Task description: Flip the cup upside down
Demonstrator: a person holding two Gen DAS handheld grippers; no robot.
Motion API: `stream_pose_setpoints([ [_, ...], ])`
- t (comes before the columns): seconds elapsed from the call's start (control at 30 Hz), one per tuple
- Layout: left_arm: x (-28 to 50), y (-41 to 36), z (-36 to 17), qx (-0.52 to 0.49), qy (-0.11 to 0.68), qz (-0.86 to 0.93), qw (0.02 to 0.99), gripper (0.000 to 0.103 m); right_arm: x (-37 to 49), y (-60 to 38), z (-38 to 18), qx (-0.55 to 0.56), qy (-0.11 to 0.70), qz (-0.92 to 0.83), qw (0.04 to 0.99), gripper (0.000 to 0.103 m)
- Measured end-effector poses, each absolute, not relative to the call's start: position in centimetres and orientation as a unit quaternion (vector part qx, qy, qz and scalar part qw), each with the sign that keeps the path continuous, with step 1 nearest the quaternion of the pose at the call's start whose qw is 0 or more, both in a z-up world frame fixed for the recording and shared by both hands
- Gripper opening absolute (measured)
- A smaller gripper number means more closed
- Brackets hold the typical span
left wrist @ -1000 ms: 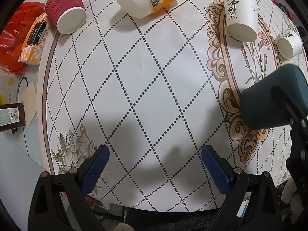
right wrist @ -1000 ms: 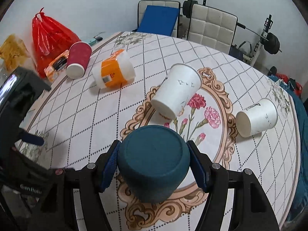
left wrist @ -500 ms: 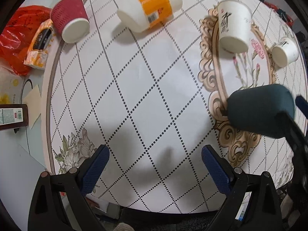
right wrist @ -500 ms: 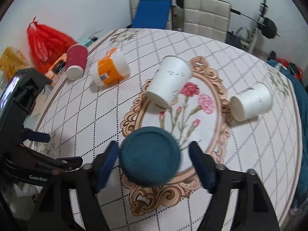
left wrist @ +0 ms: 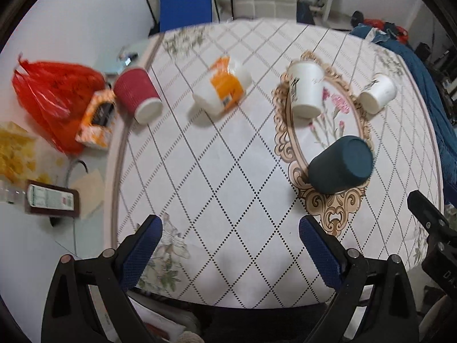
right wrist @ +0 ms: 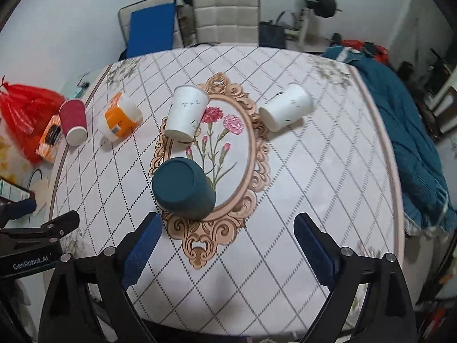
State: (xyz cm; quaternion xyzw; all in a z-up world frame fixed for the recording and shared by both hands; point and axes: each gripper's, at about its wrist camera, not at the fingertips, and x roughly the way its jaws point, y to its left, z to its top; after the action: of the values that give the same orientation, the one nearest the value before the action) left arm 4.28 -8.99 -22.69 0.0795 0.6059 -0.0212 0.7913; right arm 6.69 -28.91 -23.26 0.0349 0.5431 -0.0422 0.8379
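A dark teal cup (right wrist: pixel 182 188) stands upside down, base up, on the ornate oval frame printed on the tablecloth; it also shows in the left wrist view (left wrist: pixel 341 168). My right gripper (right wrist: pixel 228 240) is open and empty, pulled back above the table's near edge, with the cup ahead and slightly left of it. My left gripper (left wrist: pixel 230 241) is open and empty over the near left part of the table, the teal cup off to its right. The right gripper's body (left wrist: pixel 434 228) shows at the right edge of the left wrist view.
Upside-down cups stand on the round table (right wrist: pixel 328 171): a red one (right wrist: pixel 73 121), an orange-and-white one (right wrist: pixel 120 120), a large white one (right wrist: pixel 185 113), a small white one (right wrist: pixel 287 106). A red bag (left wrist: pixel 54 100) lies left; chairs (right wrist: pixel 225 17) stand behind; a teal cloth (right wrist: pixel 400 114) hangs right.
My right gripper opened and let go of the teal cup, which now stands on the table. Both grippers drew back and up, widening their views.
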Motion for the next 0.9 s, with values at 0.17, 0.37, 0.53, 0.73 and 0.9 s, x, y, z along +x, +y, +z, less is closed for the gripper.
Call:
stream_pose_setpoints([
  [0.17, 2.0, -8.8, -19.6, 0.084, 0.583, -0.040, 0.807, 0.098, 3.5, -28.5, -20.3, 0.049, 0.526, -0.063, 0.847, 0.096],
  [0.37, -0.9, -8.5, -15.4, 0.080, 0.560, -0.051, 0.823, 0.098, -0.2, -28.4, -16.8, 0.064, 0.517, -0.070, 0.851, 0.096],
  [0.53, -3.5, -8.6, -11.3, 0.075, 0.540, -0.054, 0.837, 0.098, -3.7, -28.7, -12.3, 0.074, 0.499, -0.072, 0.860, 0.096],
  [0.73, -6.7, -8.9, -6.3, 0.058, 0.520, -0.064, 0.850, 0.098, -7.4, -28.2, -6.3, 0.057, 0.479, -0.079, 0.873, 0.096],
  [0.9, -8.7, -8.9, -2.9, 0.048, 0.502, -0.063, 0.861, 0.098, -10.2, -28.0, -1.1, 0.047, 0.446, -0.074, 0.891, 0.096],
])
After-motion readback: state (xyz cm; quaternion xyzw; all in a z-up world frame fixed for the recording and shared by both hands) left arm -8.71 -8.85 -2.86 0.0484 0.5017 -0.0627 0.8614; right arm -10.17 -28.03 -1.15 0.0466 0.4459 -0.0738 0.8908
